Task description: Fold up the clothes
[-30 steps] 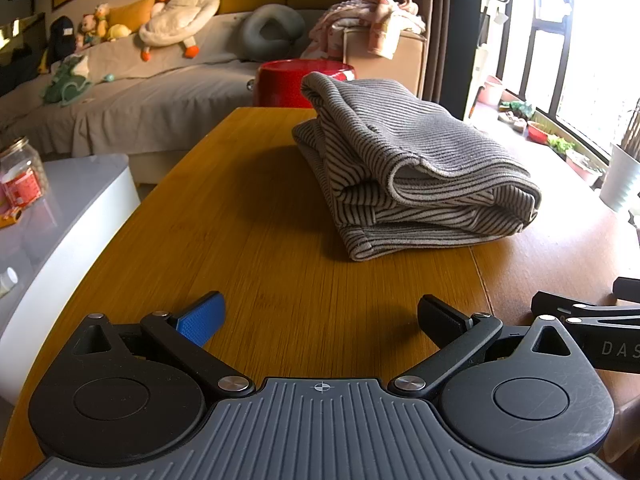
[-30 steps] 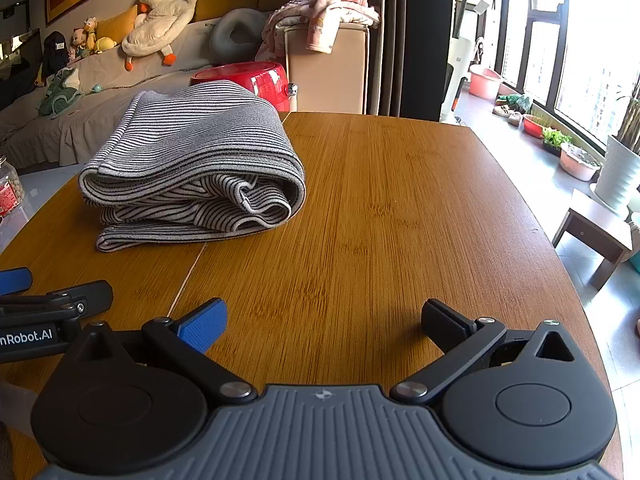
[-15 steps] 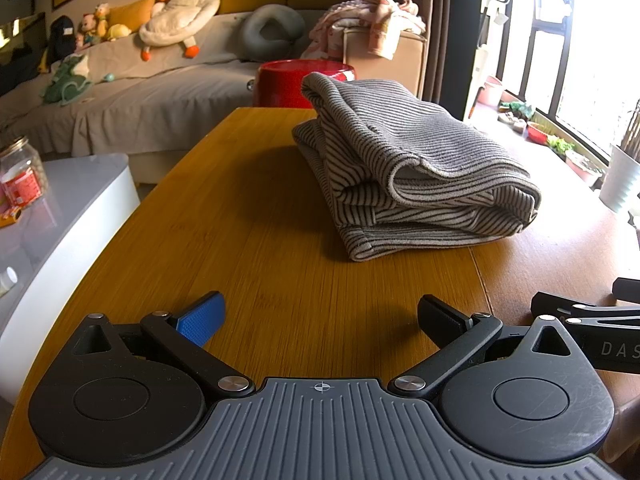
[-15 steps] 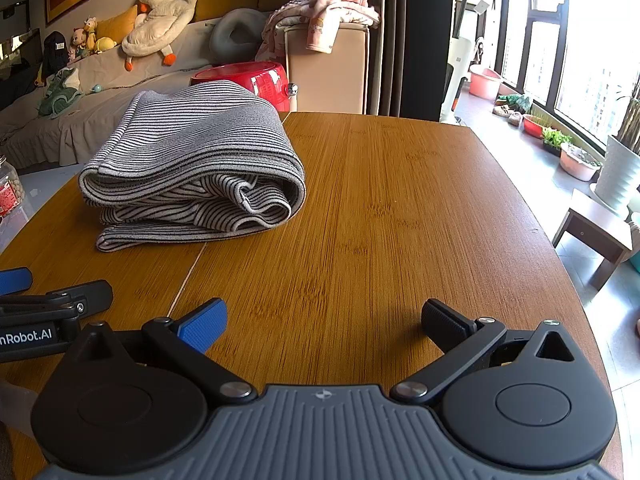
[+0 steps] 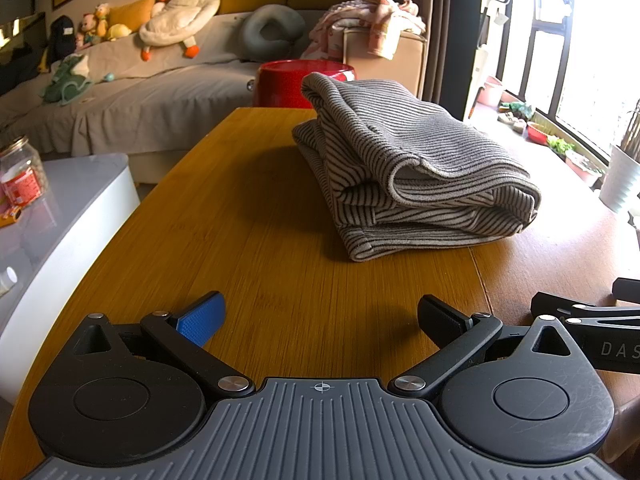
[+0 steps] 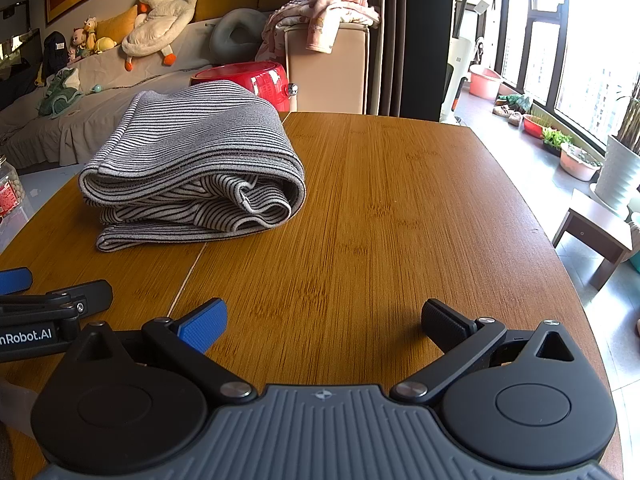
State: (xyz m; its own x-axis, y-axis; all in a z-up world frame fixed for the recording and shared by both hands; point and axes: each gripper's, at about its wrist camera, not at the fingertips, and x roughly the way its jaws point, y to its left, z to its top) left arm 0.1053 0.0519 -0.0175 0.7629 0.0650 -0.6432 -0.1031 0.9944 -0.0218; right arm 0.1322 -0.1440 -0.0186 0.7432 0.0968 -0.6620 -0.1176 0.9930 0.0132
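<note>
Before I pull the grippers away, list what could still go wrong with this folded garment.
1. The striped garment is folded loosely; its bulging layers may spring open or slump.
2. Its far end sits near the table edge, by the red tub; a nudge could slide it off.
Both the left gripper and right gripper are open, touching nothing.

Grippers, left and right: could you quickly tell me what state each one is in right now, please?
Left gripper: open, holding nothing, short of the folded striped garment.
Right gripper: open, holding nothing, over the wooden table.
</note>
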